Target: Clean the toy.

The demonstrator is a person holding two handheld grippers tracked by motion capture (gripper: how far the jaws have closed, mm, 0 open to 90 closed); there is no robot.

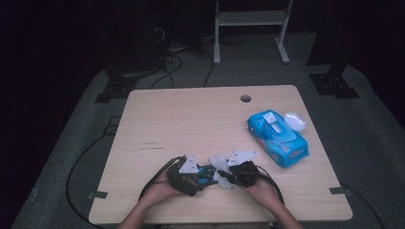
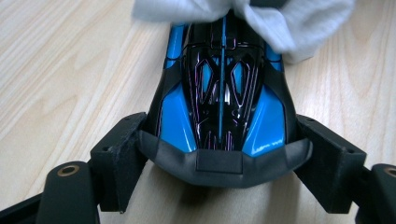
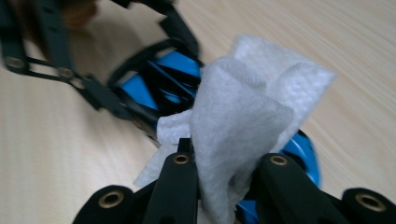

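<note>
The blue wipes pack (image 1: 278, 138) has print on its side, too small to read. Well left of it, near the table (image 1: 191, 114) front edge, a blue-black toy car (image 2: 223, 88) lies lengthwise between both tongs. Left tongs (image 2: 224, 158) clamp its end, right tongs (image 3: 229, 186) pinch a white wipe (image 3: 243, 116) against its top.

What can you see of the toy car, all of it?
The toy car is a glossy black and bright blue racer, plastic by its look, with thin purple lines on the dark canopy and a grey bumper-like end. It lies on the wooden table near the front edge. The left tongs clamp its sides at the grey end. A white wipe, held in the right tongs, lies over its far end. Wheels are not visible.
</note>
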